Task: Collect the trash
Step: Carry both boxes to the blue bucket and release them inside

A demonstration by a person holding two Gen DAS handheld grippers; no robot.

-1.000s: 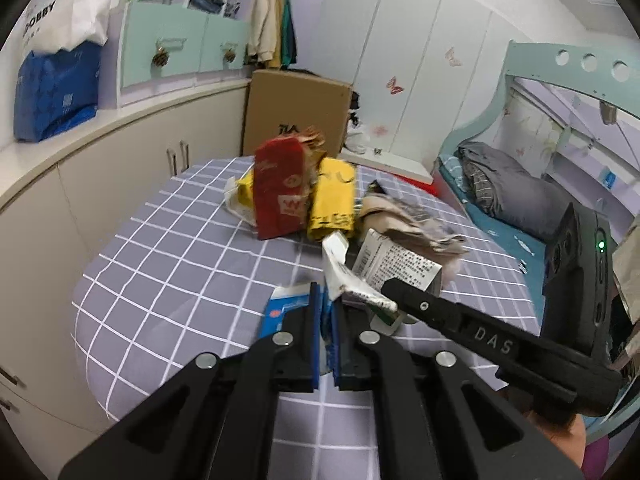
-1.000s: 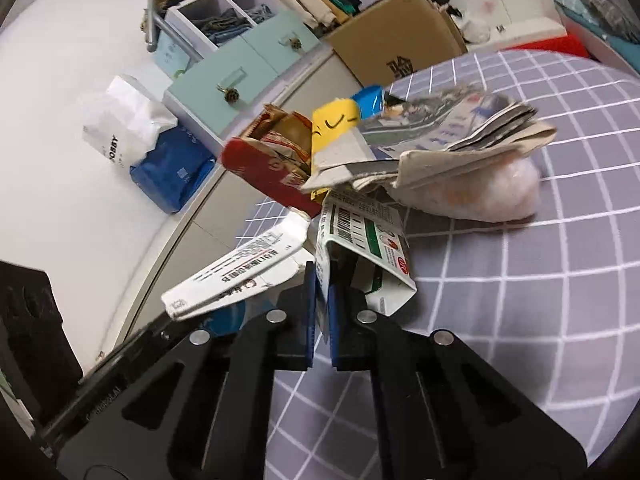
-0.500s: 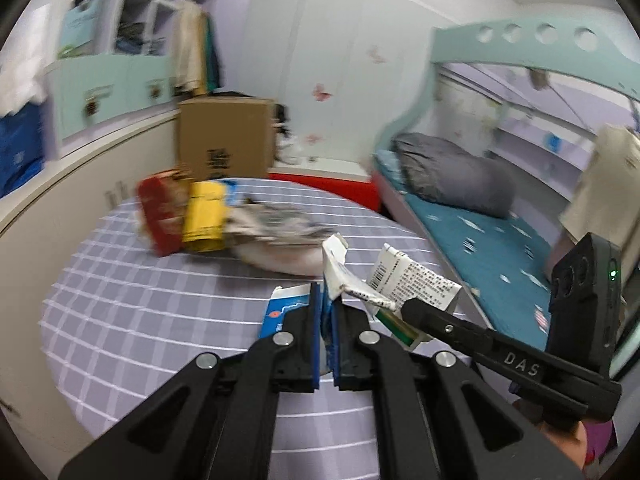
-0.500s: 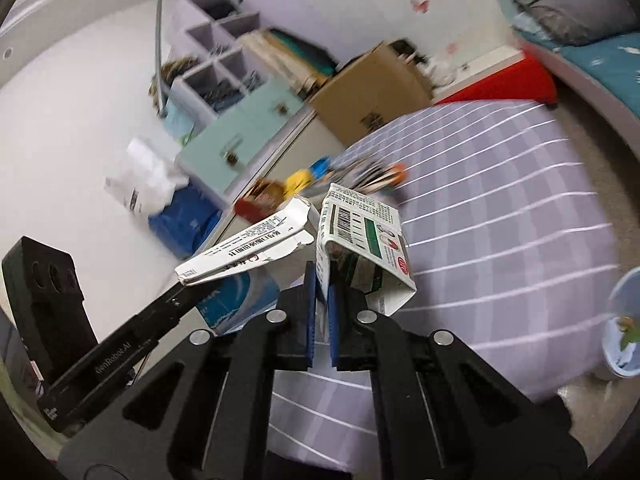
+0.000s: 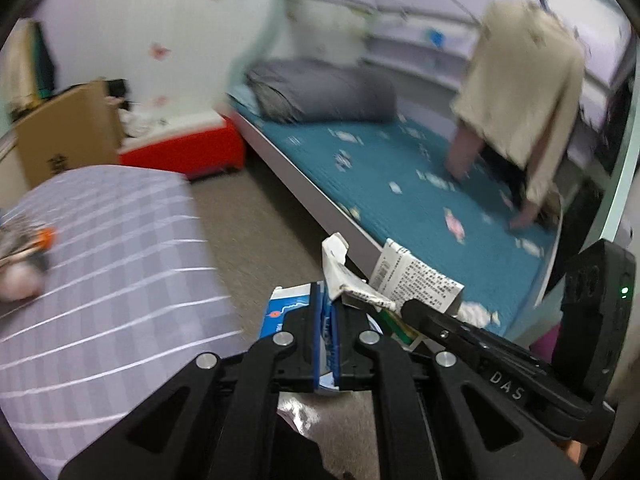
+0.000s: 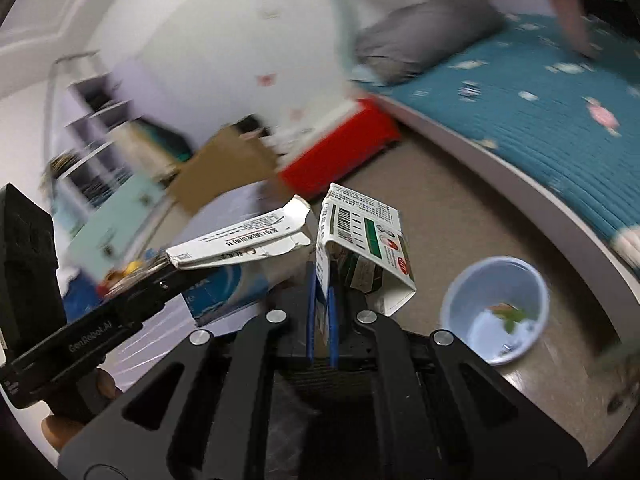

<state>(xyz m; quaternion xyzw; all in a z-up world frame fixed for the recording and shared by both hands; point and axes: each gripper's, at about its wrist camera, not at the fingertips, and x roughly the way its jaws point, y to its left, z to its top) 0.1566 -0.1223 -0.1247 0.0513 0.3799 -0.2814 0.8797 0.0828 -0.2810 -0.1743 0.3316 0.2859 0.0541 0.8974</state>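
My left gripper (image 5: pixel 329 300) is shut on a flattened blue and white carton (image 5: pixel 285 307), which also shows in the right wrist view (image 6: pixel 240 241). My right gripper (image 6: pixel 321 280) is shut on a crumpled white carton with a green and red label (image 6: pixel 362 236), also seen in the left wrist view (image 5: pixel 416 278). Both are held in the air beyond the table edge, over the floor. A pale blue trash bin (image 6: pixel 495 310) with a scrap inside stands on the floor to the lower right of the right gripper. More trash (image 5: pixel 24 242) lies on the table, blurred.
The round table with a grey checked cloth (image 5: pixel 100 264) is at the left. A bed with a teal cover (image 5: pixel 420 184) runs along the right. A red box (image 5: pixel 188 152) and a cardboard box (image 5: pixel 60 136) stand by the far wall. Brown floor (image 6: pixel 460 200) lies between.
Both grippers have swung right, away from the table's trash pile, each carrying its carton. The bed, floor and blue bin have come into view.
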